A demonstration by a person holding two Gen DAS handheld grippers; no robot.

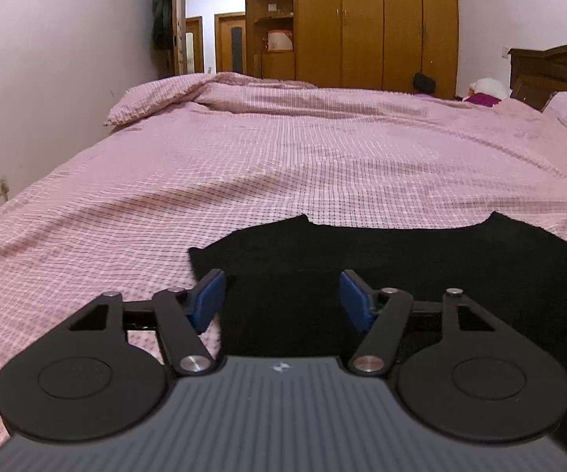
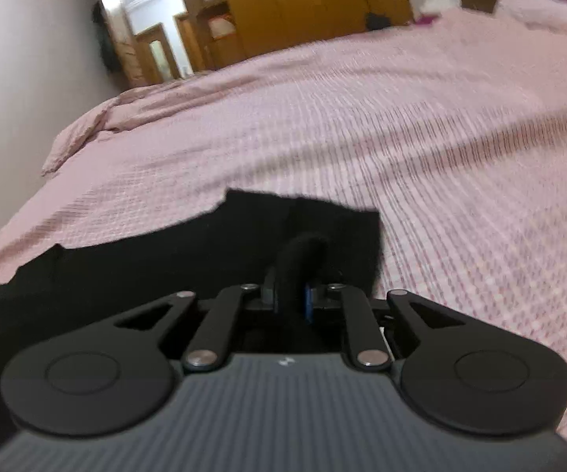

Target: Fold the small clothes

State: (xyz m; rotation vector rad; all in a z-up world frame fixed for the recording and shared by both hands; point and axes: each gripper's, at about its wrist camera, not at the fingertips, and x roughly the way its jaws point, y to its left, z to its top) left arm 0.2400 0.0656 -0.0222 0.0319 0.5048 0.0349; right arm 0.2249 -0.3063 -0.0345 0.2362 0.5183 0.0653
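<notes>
No legible text, number, brand name or sign appears in either view. The only marking is a small pale emblem on the ribbed grey housing of the left gripper (image 1: 282, 299) and the same on the right gripper (image 2: 291, 295); it contains no readable characters. The right wrist view is motion-blurred.

A bed (image 1: 283, 157) in pink checked cover carries a flat black garment (image 1: 421, 259) near its front edge.
</notes>
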